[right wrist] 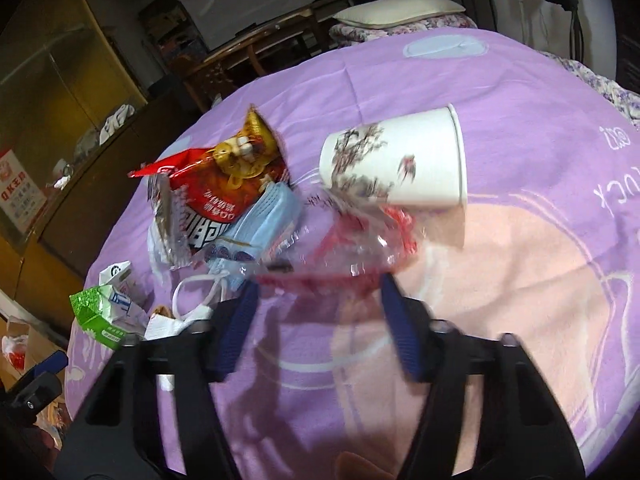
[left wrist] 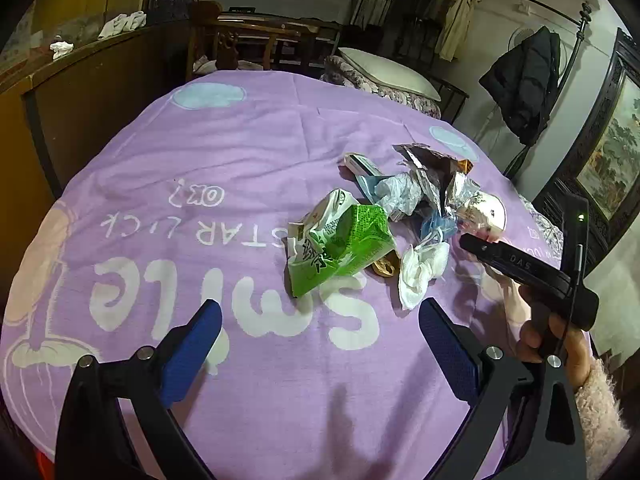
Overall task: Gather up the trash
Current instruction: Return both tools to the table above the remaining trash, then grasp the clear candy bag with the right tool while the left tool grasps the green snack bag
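Left wrist view: the left gripper (left wrist: 320, 336) hangs over a purple blanket (left wrist: 240, 152) on a bed, jaws spread wide and holding nothing. The trash lies in one loose pile ahead of it, from 12 to 1 o'clock. Nearest is a crushed green carton (left wrist: 340, 240), long axis running from 7 to 1 o'clock. A crumpled white tissue (left wrist: 420, 270) lies just beside it at 3 o'clock. Behind these sit a blue face mask (left wrist: 434, 228), a torn foil wrapper (left wrist: 430, 162) and a paper cup (left wrist: 482, 212). The right gripper (left wrist: 520, 268) enters from 3 o'clock, pointing toward the cup.

Right wrist view: the right gripper (right wrist: 316, 308) has its jaws open, nothing between them. A clear plastic wrapper (right wrist: 352, 248) with red print lies just ahead at 12 o'clock, blurred. The paper cup (right wrist: 396, 164) lies on its side beyond it, long axis from 9 to 3 o'clock, mouth toward 3 o'clock. A red snack bag (right wrist: 224, 192) sits at 10 o'clock, with the face mask (right wrist: 268, 216) touching it. The green carton (right wrist: 100, 312) lies at 9 o'clock, near the blanket (right wrist: 500, 80) edge.
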`<action>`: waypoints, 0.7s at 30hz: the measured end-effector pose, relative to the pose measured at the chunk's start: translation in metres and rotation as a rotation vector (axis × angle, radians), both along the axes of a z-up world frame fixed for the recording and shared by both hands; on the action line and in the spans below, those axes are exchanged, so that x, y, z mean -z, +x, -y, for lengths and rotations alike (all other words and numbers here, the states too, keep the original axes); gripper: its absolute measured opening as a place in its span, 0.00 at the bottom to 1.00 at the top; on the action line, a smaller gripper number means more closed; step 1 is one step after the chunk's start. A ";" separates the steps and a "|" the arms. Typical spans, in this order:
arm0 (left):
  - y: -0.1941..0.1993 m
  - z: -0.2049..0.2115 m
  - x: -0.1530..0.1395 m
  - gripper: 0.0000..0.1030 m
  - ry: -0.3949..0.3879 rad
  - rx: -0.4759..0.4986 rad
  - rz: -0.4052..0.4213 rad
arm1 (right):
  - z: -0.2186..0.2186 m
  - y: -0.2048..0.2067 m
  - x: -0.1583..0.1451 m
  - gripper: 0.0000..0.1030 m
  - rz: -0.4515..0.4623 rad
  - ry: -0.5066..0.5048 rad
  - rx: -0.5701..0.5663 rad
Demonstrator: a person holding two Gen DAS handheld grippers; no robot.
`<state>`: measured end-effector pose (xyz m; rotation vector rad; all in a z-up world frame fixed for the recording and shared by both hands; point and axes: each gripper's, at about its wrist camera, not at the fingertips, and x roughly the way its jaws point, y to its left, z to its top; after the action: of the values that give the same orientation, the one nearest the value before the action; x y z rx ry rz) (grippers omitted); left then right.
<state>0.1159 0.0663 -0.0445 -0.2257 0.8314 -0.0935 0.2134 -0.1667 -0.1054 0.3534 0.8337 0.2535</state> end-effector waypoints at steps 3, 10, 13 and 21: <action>0.001 0.002 0.000 0.94 0.004 0.005 0.005 | 0.009 -0.008 -0.006 0.23 0.028 0.031 0.001; 0.004 0.008 0.002 0.94 -0.012 0.019 0.000 | 0.019 -0.025 -0.017 0.80 0.030 0.073 -0.005; 0.002 0.012 0.002 0.94 -0.001 0.032 0.003 | 0.022 -0.018 -0.019 0.87 0.029 0.149 0.004; -0.001 -0.001 0.001 0.94 0.009 -0.013 0.006 | 0.005 0.027 -0.001 0.62 -0.060 0.045 0.089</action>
<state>0.1154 0.0676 -0.0457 -0.2218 0.8246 -0.0780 0.2406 -0.1720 -0.1043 0.4412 0.8703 0.1793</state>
